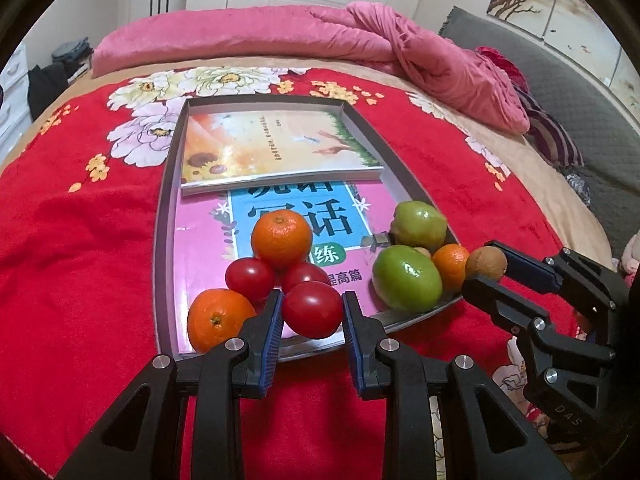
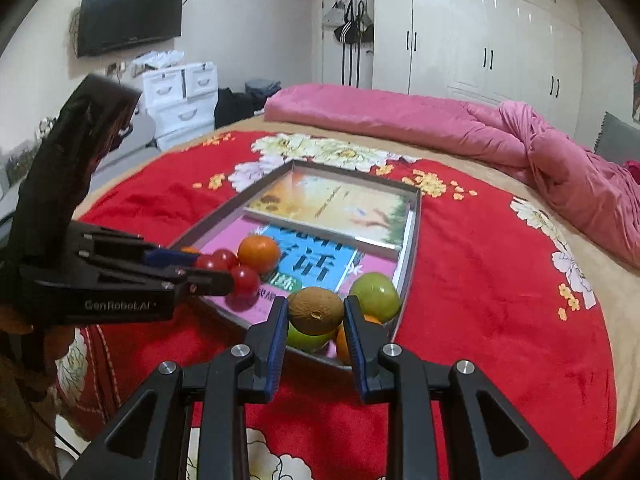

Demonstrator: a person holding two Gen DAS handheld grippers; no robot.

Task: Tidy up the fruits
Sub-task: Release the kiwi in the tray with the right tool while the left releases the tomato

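A grey tray (image 1: 164,240) lies on the red flowered blanket with two books in it. My left gripper (image 1: 312,314) is shut on a red tomato (image 1: 312,310) just above the tray's near edge. Behind it sit two more tomatoes (image 1: 249,279) and two oranges (image 1: 281,240), (image 1: 218,319). At the tray's right corner lie two green fruits (image 1: 406,278), (image 1: 420,224) and a small orange (image 1: 451,266). My right gripper (image 2: 316,312) is shut on a brown kiwi (image 2: 316,310) above that corner. The right wrist view shows the left gripper (image 2: 224,274) with its tomato (image 2: 245,280).
The tray rim (image 2: 412,248) stands low all round. A yellow-covered book (image 1: 276,148) lies over a pink one (image 1: 208,248). A rumpled pink duvet (image 1: 420,52) lies across the far side of the bed. White drawers (image 2: 180,100) and wardrobes (image 2: 480,32) stand beyond.
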